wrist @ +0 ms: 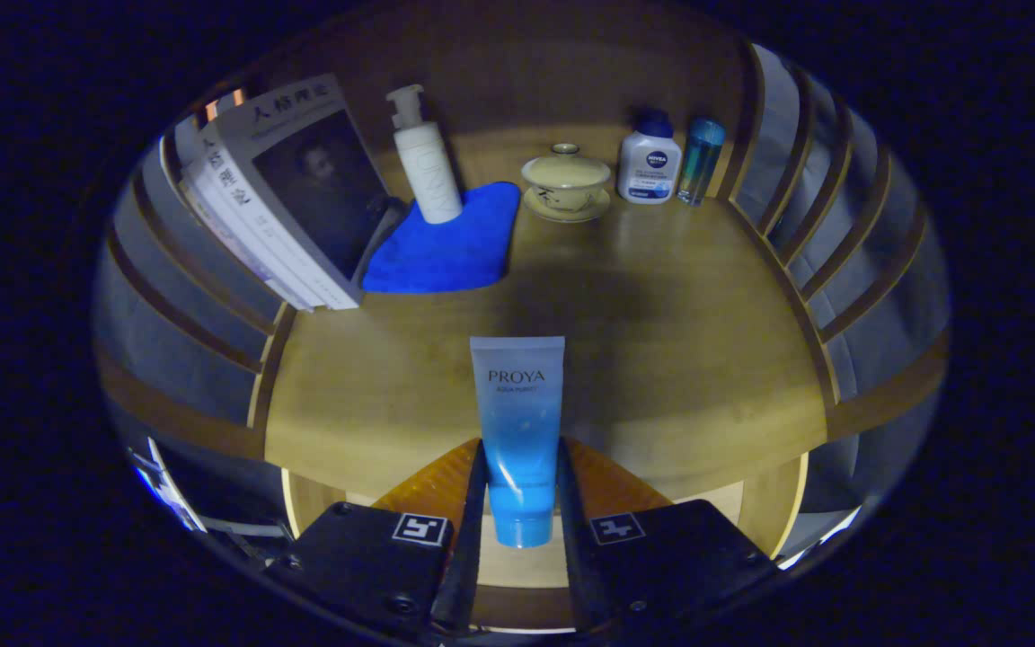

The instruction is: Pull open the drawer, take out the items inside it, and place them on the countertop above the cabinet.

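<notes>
Gripper (519,490) clamped on blue tube (517,422), both fingers pressing its lower body near the cap, tube's long axis running straight fwd along the fingers w/ crimped end pointing out over the countertop (661,359), so next move is likely lower & release there

Dim booth, wooden countertop (679,296), slatted wooden side rails (841,270)
</notes>
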{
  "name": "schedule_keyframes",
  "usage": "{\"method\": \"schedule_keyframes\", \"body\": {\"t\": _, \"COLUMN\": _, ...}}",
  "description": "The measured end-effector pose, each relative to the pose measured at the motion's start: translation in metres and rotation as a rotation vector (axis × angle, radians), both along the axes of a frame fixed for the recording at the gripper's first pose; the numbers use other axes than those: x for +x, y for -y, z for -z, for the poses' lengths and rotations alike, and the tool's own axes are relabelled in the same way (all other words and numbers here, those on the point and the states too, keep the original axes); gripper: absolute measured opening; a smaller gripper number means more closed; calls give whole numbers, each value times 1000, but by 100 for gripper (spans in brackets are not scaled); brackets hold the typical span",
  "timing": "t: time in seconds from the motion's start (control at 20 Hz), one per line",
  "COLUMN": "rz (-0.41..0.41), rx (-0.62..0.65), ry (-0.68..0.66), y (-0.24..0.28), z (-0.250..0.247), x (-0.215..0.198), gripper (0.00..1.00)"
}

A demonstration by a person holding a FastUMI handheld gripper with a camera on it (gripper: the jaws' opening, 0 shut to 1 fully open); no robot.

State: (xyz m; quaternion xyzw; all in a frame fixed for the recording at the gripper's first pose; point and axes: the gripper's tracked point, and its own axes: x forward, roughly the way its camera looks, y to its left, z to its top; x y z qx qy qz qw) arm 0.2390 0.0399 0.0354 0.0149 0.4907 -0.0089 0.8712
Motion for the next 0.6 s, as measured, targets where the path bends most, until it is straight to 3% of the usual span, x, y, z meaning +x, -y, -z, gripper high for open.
{"method": "schedule_keyframes", "body": {"t": 0.2, "rz": -5, "rx": -16, "ry": -22, "y": 1, "z": 8, "x": 6, "gripper": 44}}
{"method": "schedule_keyframes", "body": {"t": 0.35, "rz": -21, "rx": 3, "ry": 7, "y": -4, "z": 7, "x": 9, "gripper": 49}}
{"method": "schedule_keyframes", "body": {"t": 0.6, "rz": 19, "rx": -10, "ry": 44, "y": 4, "z": -3, "x": 2, "gripper": 59}}
